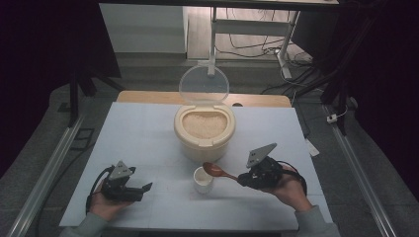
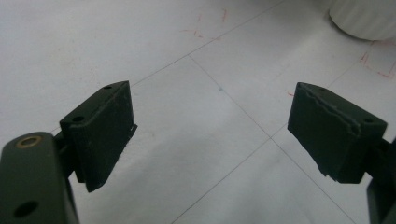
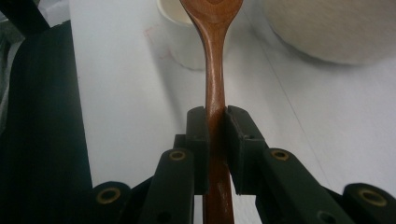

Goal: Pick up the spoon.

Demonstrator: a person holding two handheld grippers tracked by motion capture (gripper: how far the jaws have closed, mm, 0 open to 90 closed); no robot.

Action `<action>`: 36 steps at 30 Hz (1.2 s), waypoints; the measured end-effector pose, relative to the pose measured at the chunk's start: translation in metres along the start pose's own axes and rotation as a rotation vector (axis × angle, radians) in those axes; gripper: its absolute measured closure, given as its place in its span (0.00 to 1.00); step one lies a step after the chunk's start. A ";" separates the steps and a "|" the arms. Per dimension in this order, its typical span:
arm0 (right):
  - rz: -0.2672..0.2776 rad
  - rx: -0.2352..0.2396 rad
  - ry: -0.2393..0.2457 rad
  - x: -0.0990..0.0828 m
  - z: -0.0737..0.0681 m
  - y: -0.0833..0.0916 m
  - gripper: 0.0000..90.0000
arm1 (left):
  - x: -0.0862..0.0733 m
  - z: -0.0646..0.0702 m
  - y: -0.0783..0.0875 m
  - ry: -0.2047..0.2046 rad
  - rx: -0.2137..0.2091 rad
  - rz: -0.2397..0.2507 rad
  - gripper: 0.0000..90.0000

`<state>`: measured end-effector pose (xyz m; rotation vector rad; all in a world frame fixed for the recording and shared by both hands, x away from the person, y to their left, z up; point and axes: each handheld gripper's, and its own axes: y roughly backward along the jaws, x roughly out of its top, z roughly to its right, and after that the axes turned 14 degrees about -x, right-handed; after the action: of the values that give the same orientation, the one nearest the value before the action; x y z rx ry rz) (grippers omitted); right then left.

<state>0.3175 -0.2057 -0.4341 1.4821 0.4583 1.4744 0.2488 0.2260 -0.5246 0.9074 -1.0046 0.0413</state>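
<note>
Right gripper [image 1: 240, 178] is seen clamped on wooden spoon [image 1: 217, 171], whose bowl is held over white cup [image 1: 203, 180] before rice container [image 1: 204, 130]; left gripper [image 1: 146, 188] is held agape above table [image 1: 138, 138].

Reaching in from the near edge of the table [image 1: 143, 128] on both sides, sleeves showing at the bottom of the high view. Left hand [image 1: 101, 202] cupping the left gripper [image 1: 144, 188] low over the table at the near left, pointing it toward the right, jaws standing wide apart with nothing between them. Right hand [image 1: 291, 190] cradling the right gripper [image 1: 239, 178] from beneath at the near right, aiming it leftward, grey plate tilted up on top, jaws pressing from both sides on the handle of a wooden spoon [image 3: 214, 60] and carrying it above the table.
</note>
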 end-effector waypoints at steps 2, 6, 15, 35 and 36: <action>0.001 0.006 0.011 0.005 -0.003 -0.004 0.88 | 0.000 0.000 0.000 0.000 -0.001 0.000 0.16; 0.004 0.007 0.033 0.015 -0.008 -0.010 0.88 | 0.000 0.000 -0.001 0.001 -0.002 -0.003 0.16; 0.001 0.024 0.101 0.035 -0.019 -0.017 0.88 | 0.001 -0.001 -0.001 0.003 0.001 -0.003 0.16; 0.005 0.038 0.178 0.055 -0.032 -0.032 0.88 | 0.008 0.001 0.003 -0.013 -0.003 0.014 0.16; 0.005 0.041 0.175 0.056 -0.033 -0.032 0.88 | 0.010 0.002 0.004 -0.015 -0.005 0.015 0.16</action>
<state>0.3098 -0.1340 -0.4356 1.3923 0.5945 1.6148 0.2517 0.2236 -0.5146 0.8971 -1.0253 0.0444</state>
